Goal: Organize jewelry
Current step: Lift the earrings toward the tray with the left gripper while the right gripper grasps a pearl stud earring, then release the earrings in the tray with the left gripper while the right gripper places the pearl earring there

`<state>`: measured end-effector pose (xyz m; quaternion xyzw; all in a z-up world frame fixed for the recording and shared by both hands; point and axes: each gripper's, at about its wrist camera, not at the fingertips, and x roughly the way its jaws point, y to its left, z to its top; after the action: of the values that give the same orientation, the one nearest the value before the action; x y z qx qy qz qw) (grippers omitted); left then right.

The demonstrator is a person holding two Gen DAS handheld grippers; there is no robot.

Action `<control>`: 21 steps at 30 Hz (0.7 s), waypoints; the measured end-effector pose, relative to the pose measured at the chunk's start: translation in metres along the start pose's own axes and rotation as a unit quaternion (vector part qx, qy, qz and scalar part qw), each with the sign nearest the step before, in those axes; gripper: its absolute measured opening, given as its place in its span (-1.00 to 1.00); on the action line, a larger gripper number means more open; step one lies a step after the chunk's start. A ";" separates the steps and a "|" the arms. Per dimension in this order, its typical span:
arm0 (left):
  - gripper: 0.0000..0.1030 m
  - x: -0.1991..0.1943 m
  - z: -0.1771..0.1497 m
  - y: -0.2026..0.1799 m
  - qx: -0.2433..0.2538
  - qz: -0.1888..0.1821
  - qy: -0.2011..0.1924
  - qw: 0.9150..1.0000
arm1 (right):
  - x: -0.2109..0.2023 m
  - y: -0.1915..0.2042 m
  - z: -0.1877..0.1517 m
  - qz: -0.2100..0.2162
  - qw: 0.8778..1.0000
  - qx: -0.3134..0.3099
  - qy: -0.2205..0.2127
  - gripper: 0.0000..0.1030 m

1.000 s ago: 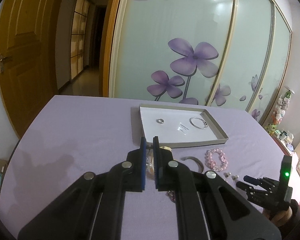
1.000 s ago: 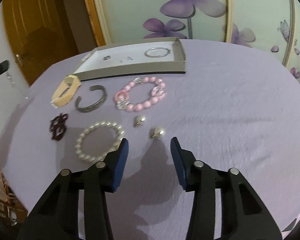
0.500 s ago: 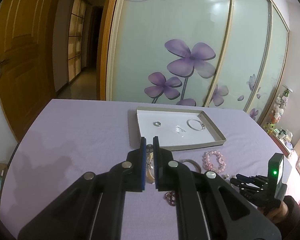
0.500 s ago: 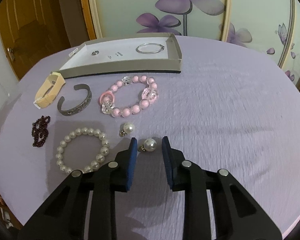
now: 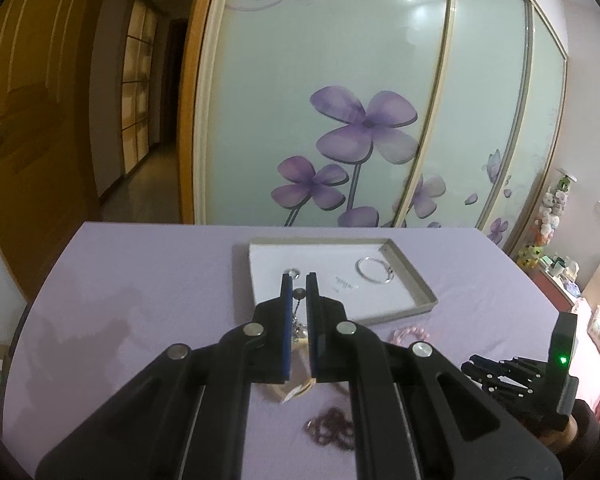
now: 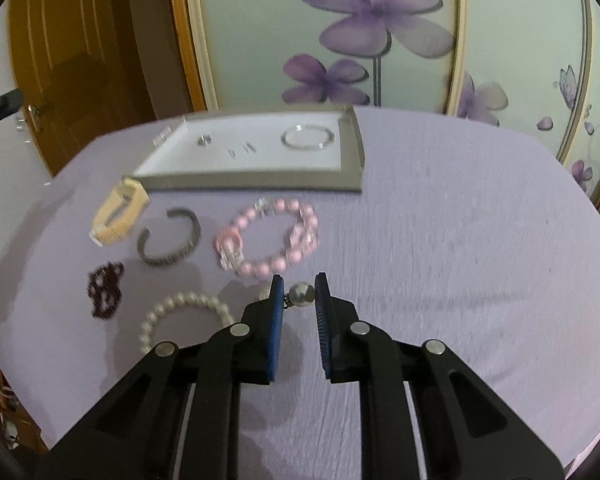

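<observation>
- Right gripper (image 6: 298, 295): jaws closing, a pearl earring (image 6: 301, 294) pinched between the tips
- Left gripper (image 5: 299, 291): clenched on a small dangling trinket (image 5: 299, 312), probably an earring
- Tray (image 6: 354, 148): twelve o'clock from the pink bracelet (image 6: 268, 236)

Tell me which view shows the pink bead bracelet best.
The right wrist view: the pink bead bracelet lies there as a whole loop on the purple cloth. The left wrist view shows only a pink sliver behind the left claw.
</observation>
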<state>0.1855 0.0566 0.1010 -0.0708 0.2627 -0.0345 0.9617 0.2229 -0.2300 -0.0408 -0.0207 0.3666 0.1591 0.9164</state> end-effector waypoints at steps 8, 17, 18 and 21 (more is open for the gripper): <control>-0.87 0.039 0.042 -0.024 0.015 -0.003 -0.014 1.000 | -0.013 -0.003 0.042 0.016 0.998 0.000 -0.059 -0.68; -0.87 0.106 0.067 -0.034 0.022 0.008 -0.004 1.000 | 0.004 -0.003 0.069 0.034 0.997 -0.003 -0.074 -0.68; -0.87 0.117 0.068 -0.034 0.021 0.009 0.001 1.000 | 0.007 -0.003 0.070 0.035 0.997 -0.003 -0.074 -0.68; -0.87 0.142 0.070 -0.031 0.020 0.014 0.010 1.000 | 0.018 -0.002 0.076 0.038 0.997 -0.006 -0.073 -0.68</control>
<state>0.3419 0.0194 0.0942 -0.0474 0.2727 -0.0274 0.9605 0.2867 -0.2146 0.0023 -0.0008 0.2985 0.1971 0.9338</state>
